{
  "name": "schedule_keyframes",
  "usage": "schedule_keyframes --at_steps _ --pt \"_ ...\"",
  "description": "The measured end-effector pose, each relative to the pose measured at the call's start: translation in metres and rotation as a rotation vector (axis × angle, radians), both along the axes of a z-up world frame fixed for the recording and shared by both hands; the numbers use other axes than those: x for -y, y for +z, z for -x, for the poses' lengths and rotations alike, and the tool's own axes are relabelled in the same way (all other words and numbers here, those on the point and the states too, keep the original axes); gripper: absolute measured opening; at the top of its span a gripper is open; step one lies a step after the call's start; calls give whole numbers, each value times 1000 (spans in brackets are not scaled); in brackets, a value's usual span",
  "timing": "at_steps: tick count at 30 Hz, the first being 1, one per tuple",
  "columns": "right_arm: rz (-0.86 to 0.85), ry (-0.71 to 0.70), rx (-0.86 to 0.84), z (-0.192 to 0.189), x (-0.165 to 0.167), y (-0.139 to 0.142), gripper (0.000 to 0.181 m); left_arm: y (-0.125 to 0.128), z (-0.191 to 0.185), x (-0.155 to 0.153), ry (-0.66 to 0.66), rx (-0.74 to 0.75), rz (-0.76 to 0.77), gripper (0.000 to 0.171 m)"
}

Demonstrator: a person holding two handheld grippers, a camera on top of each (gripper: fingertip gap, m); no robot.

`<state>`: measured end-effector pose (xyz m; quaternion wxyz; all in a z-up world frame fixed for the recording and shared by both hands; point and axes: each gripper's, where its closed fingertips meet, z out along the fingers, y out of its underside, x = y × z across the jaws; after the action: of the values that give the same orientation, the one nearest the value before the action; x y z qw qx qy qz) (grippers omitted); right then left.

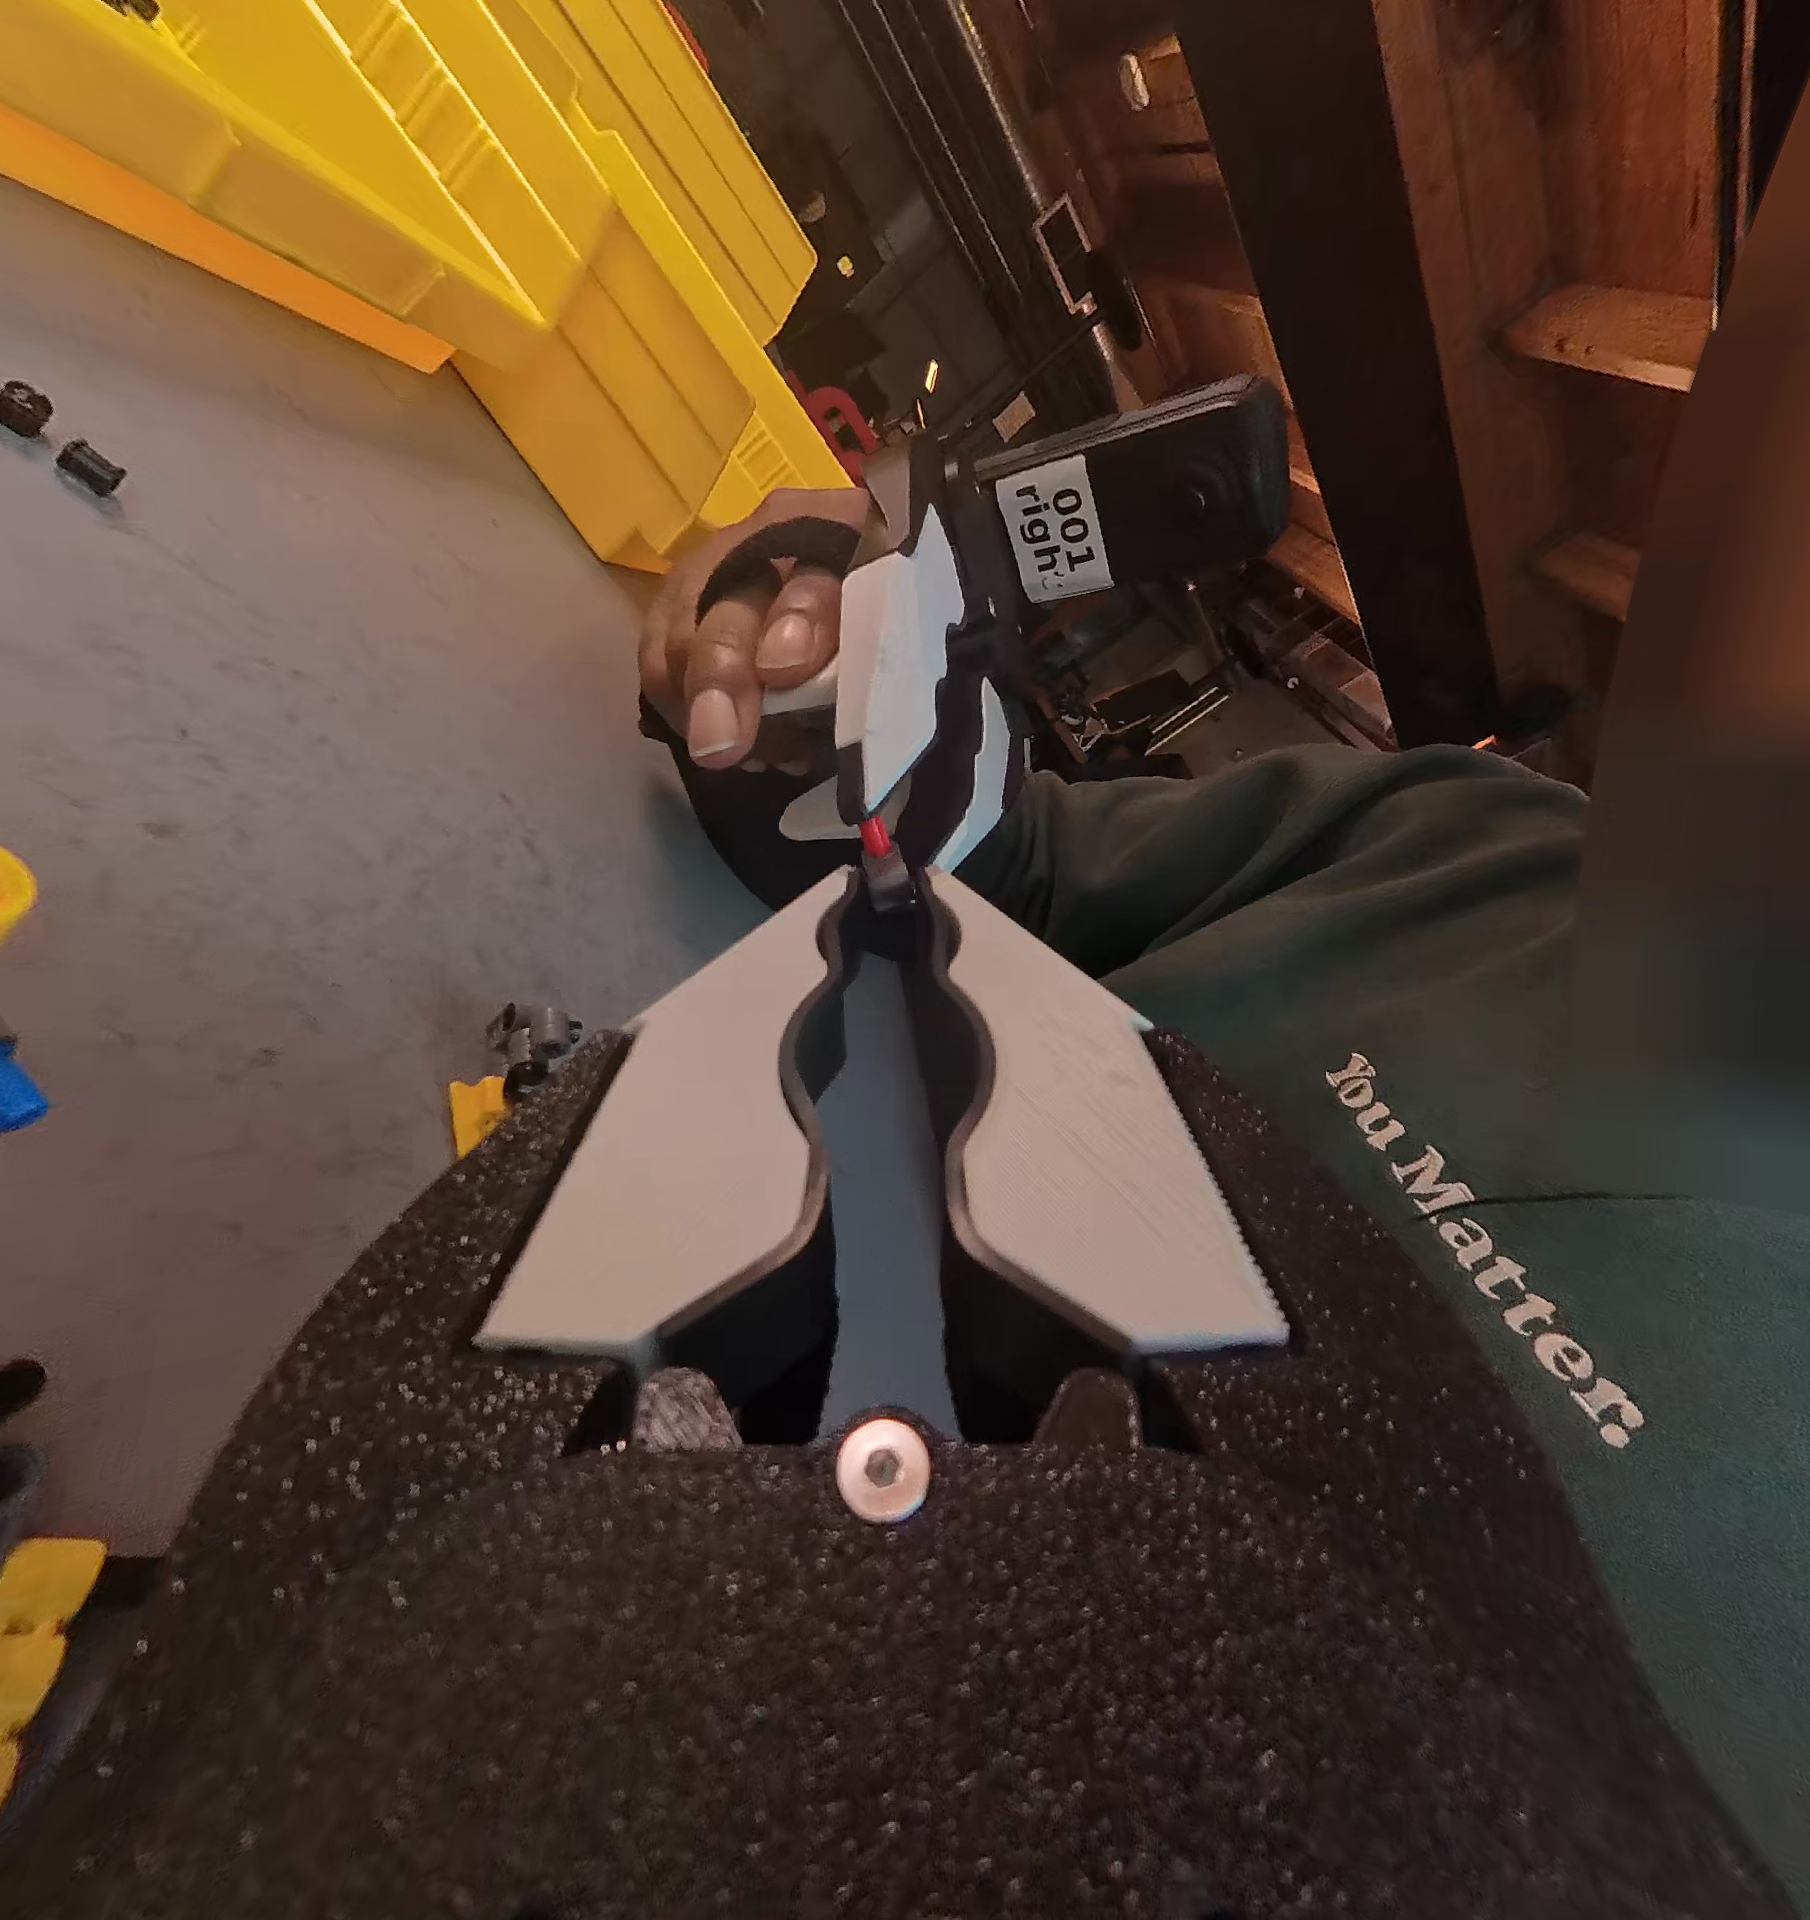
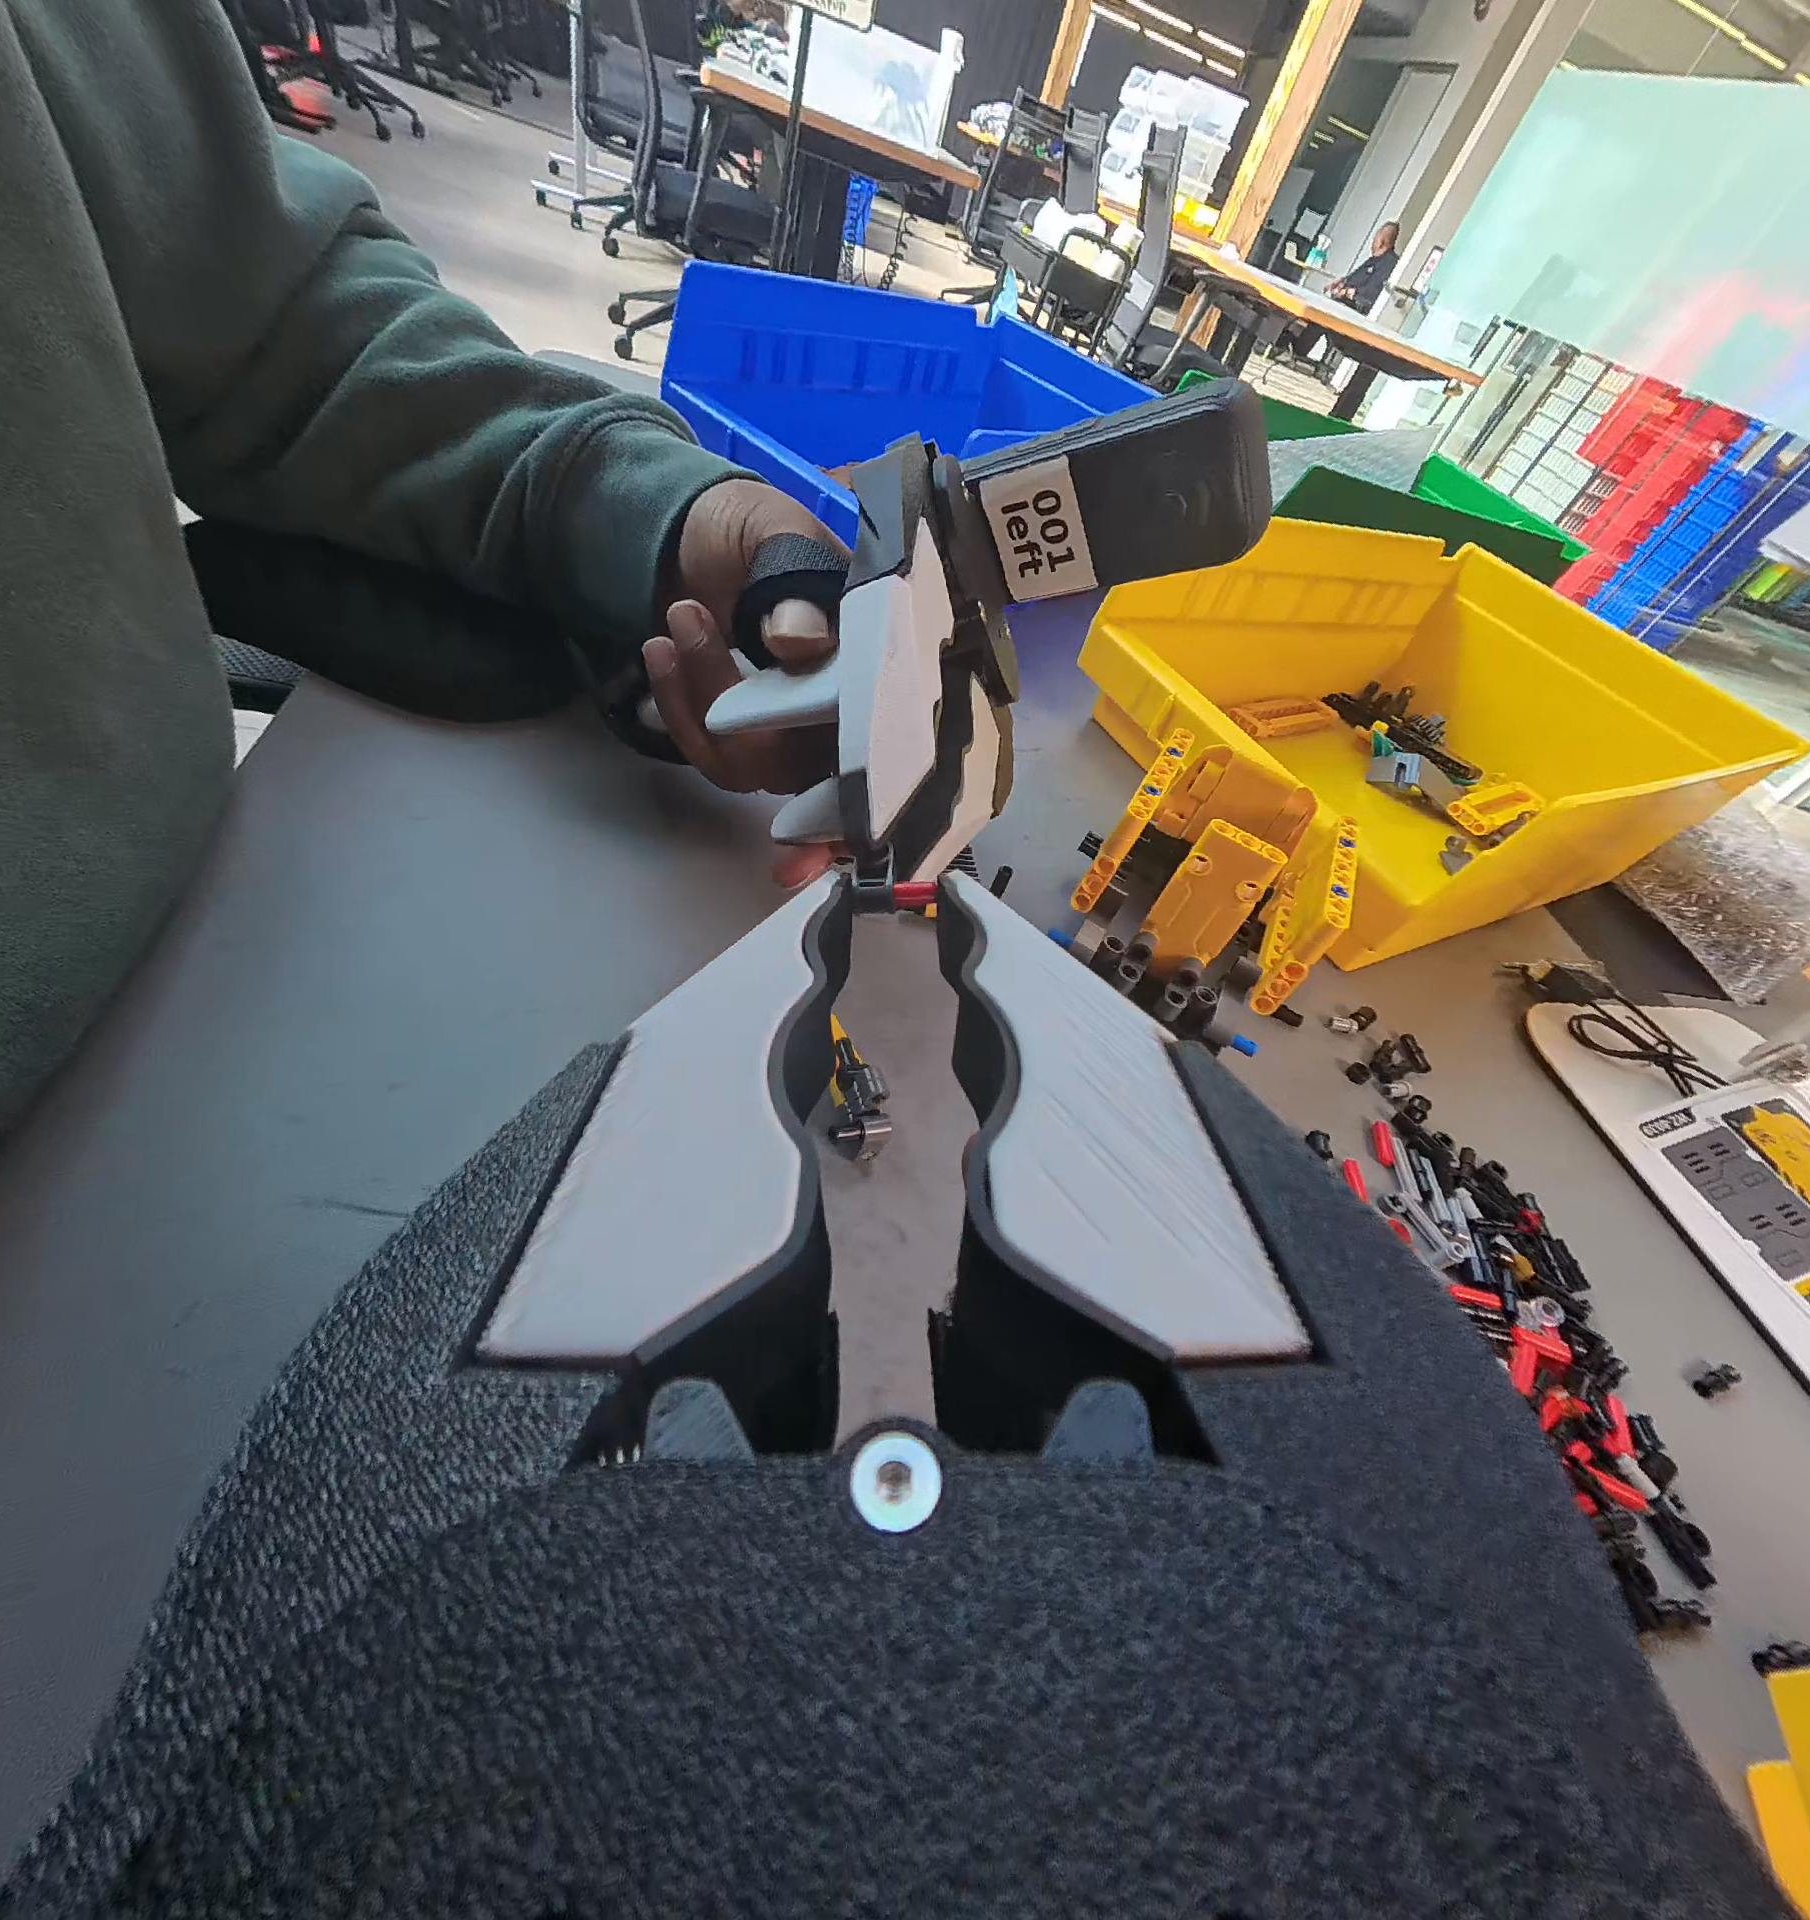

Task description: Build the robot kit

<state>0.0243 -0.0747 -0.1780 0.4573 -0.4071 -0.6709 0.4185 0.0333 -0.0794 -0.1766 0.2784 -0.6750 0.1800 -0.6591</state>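
Observation:
My left gripper [image 1: 885,888] is shut on a small black connector [image 1: 888,896], held above the grey table [image 1: 257,727]. A red pin [image 1: 873,831] sticks out of the connector into the tips of my right gripper [image 1: 865,816], which faces it tip to tip. In the right wrist view, my right gripper [image 2: 890,888] is closed on the red pin [image 2: 913,891] next to the black connector [image 2: 870,881]. The left gripper [image 2: 880,852] comes down onto the connector from above. A hand in a green sleeve holds each gripper.
A yellow bin [image 2: 1244,613] with a few pieces and a blue bin [image 2: 828,364] stand behind. A part-built yellow model [image 2: 1213,873], a pile of loose red, black and grey pieces [image 2: 1503,1247] and a booklet [image 2: 1763,1195] lie to the right. A small black piece [image 2: 859,1101] lies below my right gripper. Less than 4 cm separates the two grippers' tips. The small black piece [image 2: 859,1101] is about equally far from each gripper, around 8 cm. Look for it in the left wrist view [image 1: 542,1046] too.

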Motion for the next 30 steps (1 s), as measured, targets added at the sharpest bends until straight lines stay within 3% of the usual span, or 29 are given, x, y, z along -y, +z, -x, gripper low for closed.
schedule_keyframes --at_steps 9,12,16,19,30 --pt "-68 -162 -25 5 -24 5 17 1 12 -20 128 31 9 7" --pt "56 -147 -21 5 -23 8 17 5 15 -23 169 -17 -117 7" --pt "235 -81 -21 3 -17 13 16 8 9 -16 194 -193 -419 7" --pt "263 -44 -18 2 -11 14 8 5 3 -11 199 -297 -564 7" --pt "283 -6 -14 0 -7 14 7 11 2 -9 226 -315 -668 7"
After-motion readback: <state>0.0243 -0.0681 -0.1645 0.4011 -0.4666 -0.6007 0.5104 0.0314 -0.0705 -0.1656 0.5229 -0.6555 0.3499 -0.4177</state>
